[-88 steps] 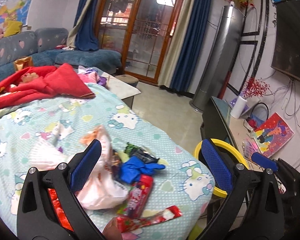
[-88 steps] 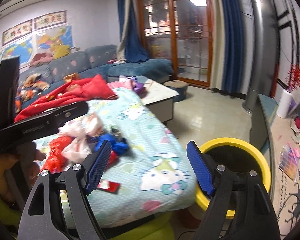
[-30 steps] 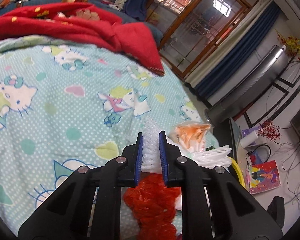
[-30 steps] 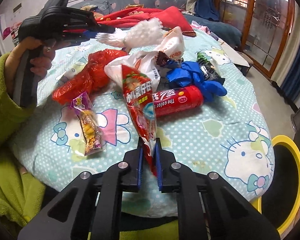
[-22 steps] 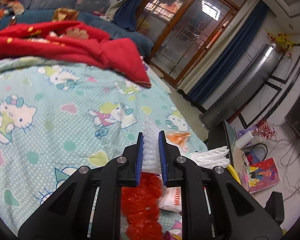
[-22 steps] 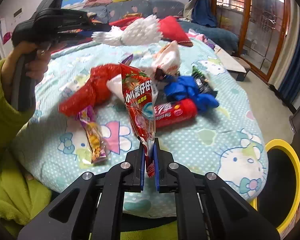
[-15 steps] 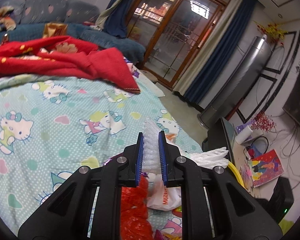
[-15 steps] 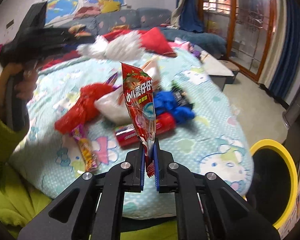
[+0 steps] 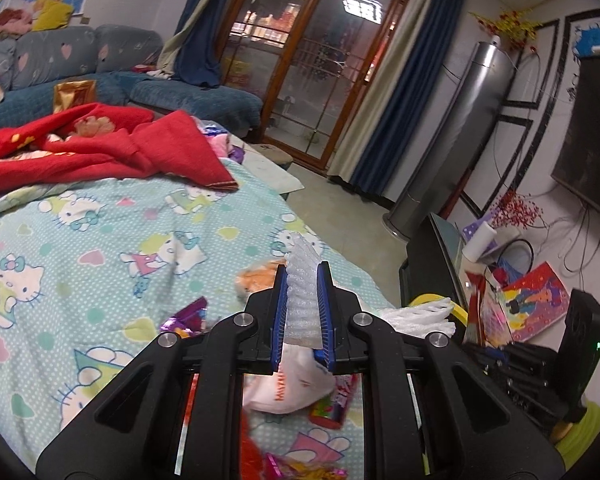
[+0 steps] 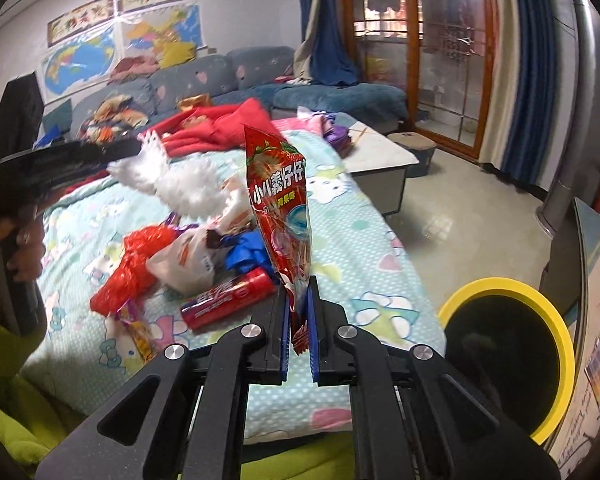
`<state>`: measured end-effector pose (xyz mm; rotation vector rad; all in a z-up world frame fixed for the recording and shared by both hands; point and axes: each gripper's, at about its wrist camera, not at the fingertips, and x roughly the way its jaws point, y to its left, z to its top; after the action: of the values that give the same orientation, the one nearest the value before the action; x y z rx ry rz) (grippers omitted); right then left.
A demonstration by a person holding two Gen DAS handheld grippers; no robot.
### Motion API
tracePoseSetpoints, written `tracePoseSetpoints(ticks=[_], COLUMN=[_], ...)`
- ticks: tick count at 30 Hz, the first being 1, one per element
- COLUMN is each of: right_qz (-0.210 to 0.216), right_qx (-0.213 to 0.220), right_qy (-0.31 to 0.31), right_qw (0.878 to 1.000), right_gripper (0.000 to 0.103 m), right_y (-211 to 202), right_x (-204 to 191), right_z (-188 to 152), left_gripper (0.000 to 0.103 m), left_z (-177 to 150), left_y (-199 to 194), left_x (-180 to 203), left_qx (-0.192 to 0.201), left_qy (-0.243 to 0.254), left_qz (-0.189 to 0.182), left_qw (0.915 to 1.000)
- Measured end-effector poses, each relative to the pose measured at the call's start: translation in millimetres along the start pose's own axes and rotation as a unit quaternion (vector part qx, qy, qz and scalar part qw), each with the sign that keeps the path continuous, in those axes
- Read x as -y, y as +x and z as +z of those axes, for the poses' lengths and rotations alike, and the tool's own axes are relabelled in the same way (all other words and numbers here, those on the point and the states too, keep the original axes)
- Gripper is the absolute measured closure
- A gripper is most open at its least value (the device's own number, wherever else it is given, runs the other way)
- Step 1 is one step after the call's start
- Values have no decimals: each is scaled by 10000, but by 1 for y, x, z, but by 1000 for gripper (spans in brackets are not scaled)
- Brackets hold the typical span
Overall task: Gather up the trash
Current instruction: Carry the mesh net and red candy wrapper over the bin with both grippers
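My left gripper [image 9: 302,280] is shut on a white foam net sleeve [image 9: 303,300], held up above the Hello Kitty bedspread [image 9: 100,240]. In the right wrist view that sleeve [image 10: 172,184] hangs from the left gripper at the far left. My right gripper [image 10: 299,292] is shut on the bottom edge of a red strawberry snack bag [image 10: 280,208], which stands upright above the jaws. A yellow-rimmed bin [image 10: 556,320] with a black liner stands on the floor at the right. On the bed lie a red tube [image 10: 228,298], a red plastic bag [image 10: 132,268], a white bag [image 10: 188,260] and a blue wrapper [image 10: 248,254].
A red blanket [image 9: 100,148] is bunched at the far side of the bed, with a blue sofa [image 9: 196,100] behind. A low white table [image 10: 380,160] stands beyond the bed. A dark cabinet [image 9: 432,264] is beside the bin. Tiled floor [image 10: 460,216] lies open between bed and door.
Both grippers have risen off the bed with their catches. The foam sleeve and the snack bag are now lifted above the pile, and the bin shows more fully at the right.
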<state>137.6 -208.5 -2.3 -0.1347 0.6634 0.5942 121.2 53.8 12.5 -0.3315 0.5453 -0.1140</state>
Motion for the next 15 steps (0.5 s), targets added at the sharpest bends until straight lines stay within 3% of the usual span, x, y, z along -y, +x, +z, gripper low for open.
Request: tracePoseSetpoints(ticks=[15], right_qz=[-347], right_qx=[297], right_qy=[504], right_qw=[9977], right_gripper=[96], right_y=[-23], right_x=[40], right_z=[3], left_gripper=[93], left_z=[-10], left_y=[14], left_x=[53], left_qx=[-101], left_qy=[592], left_qz=[-218], left_qw=[9980])
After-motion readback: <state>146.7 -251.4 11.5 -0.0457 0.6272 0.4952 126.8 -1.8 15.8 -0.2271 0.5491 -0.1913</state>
